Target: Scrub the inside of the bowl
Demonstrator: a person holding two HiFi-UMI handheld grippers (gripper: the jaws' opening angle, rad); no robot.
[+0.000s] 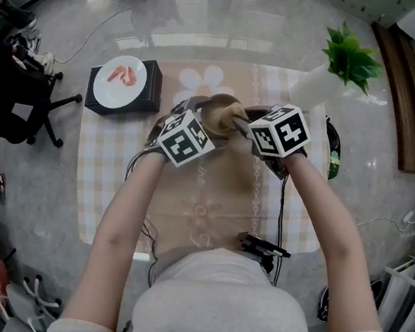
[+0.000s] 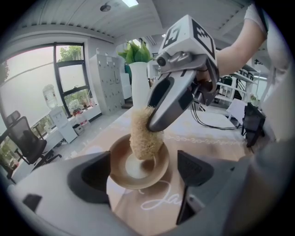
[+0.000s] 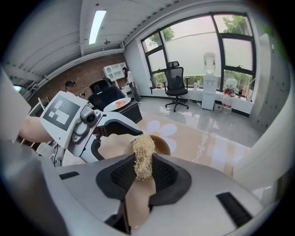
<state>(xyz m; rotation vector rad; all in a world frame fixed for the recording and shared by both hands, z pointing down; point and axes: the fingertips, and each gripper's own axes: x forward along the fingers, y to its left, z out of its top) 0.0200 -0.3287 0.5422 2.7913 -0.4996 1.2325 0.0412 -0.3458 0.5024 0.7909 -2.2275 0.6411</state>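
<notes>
A tan wooden bowl (image 1: 217, 113) rests on the checked cloth (image 1: 113, 178) between my two grippers. In the left gripper view the bowl (image 2: 138, 173) lies between the wide-apart jaws of my left gripper (image 2: 144, 174). Its rim meets the left jaw, and a sliver of cloth shows at the right jaw. My right gripper (image 3: 144, 161) is shut on a straw-coloured loofah scrubber (image 3: 143, 156). From the left gripper view the scrubber (image 2: 145, 136) hangs from the right gripper's fingers (image 2: 161, 108), its lower end pressed into the bowl's pale bottom.
A black box topped by a white plate (image 1: 121, 79) of red food sits at the cloth's far left corner. At the far right stands a white vase with a green plant (image 1: 345, 62). A black device (image 1: 261, 247) and cables lie near my body. Office chairs stand around.
</notes>
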